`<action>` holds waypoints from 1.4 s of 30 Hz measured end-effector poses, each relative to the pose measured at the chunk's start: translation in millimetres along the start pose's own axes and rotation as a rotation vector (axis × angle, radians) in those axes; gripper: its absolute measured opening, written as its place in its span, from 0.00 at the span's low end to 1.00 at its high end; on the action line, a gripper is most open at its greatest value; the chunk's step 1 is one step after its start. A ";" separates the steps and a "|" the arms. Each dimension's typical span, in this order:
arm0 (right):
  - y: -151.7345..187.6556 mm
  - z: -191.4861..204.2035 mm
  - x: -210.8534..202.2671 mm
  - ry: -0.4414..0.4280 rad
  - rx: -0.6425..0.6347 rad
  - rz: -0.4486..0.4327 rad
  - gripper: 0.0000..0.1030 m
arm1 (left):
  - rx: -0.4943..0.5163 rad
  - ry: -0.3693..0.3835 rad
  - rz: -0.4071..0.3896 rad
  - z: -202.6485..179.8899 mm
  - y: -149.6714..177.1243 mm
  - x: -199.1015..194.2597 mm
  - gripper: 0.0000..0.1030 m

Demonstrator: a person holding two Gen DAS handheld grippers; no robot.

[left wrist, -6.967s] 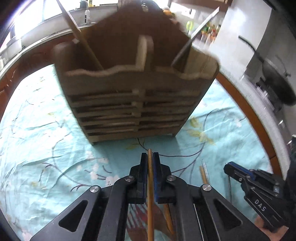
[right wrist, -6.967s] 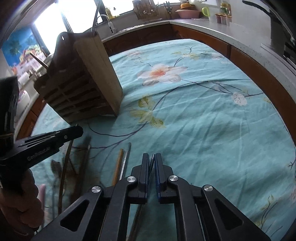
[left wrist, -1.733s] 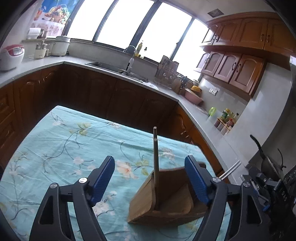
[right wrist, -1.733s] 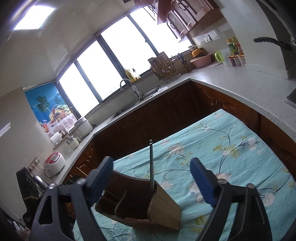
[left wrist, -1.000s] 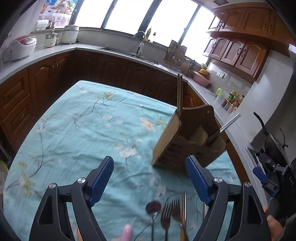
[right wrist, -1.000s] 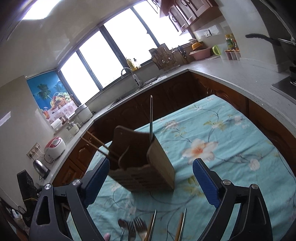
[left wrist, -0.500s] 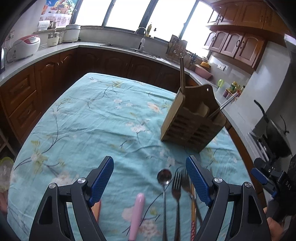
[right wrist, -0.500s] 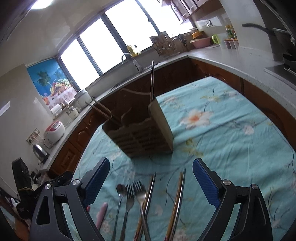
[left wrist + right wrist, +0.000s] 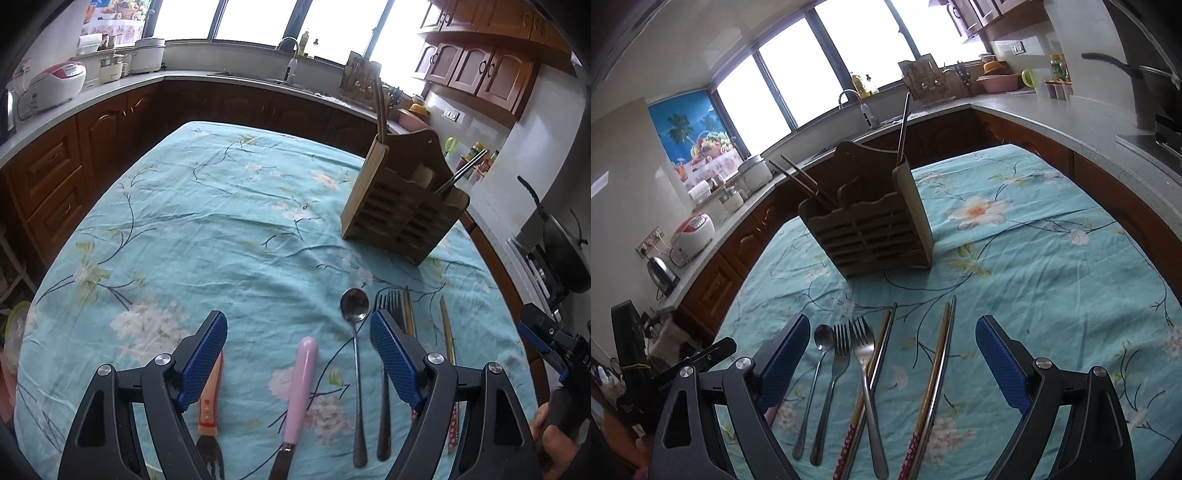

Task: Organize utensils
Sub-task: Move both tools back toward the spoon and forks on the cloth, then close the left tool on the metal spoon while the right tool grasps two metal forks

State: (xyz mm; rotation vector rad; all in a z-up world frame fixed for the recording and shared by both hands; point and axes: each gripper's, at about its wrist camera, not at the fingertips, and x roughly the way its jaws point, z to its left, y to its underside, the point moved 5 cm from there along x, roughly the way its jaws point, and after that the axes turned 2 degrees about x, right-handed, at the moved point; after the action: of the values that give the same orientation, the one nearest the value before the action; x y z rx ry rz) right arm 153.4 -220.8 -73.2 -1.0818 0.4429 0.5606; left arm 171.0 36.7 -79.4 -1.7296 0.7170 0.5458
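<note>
Wooden slatted utensil holder [image 9: 871, 225] stands toward the counter's far edge; steel forks [image 9: 862, 354] lie at the near edge — your left gripper [image 9: 297, 354] and right gripper [image 9: 888, 354] hover with fingers released, empty, ready to pick.

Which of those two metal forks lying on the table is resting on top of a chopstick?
The right-hand fork, the one with splayed tines. Its handle slants across the red-ended chopstick pair. The other fork, beside the spoon, lies straight on the tablecloth.
</note>
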 end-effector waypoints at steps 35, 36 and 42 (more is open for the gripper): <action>13.3 4.0 68.0 -0.017 -0.035 0.175 0.51 | 0.233 0.040 0.234 -46.3 -21.0 124.9 0.50; 13.9 3.5 69.1 -0.018 -0.033 0.178 0.51 | 0.241 0.042 0.241 -48.2 -20.9 129.4 0.49; 14.8 -2.5 74.7 -0.010 -0.025 0.195 0.51 | 0.276 0.065 0.264 -59.3 -21.9 153.1 0.23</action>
State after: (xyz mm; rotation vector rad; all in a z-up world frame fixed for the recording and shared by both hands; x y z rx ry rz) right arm 202.1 -202.2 -128.8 -1.0660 0.5372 0.7445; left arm 294.7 -45.1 -153.2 -1.4100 1.0263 0.5437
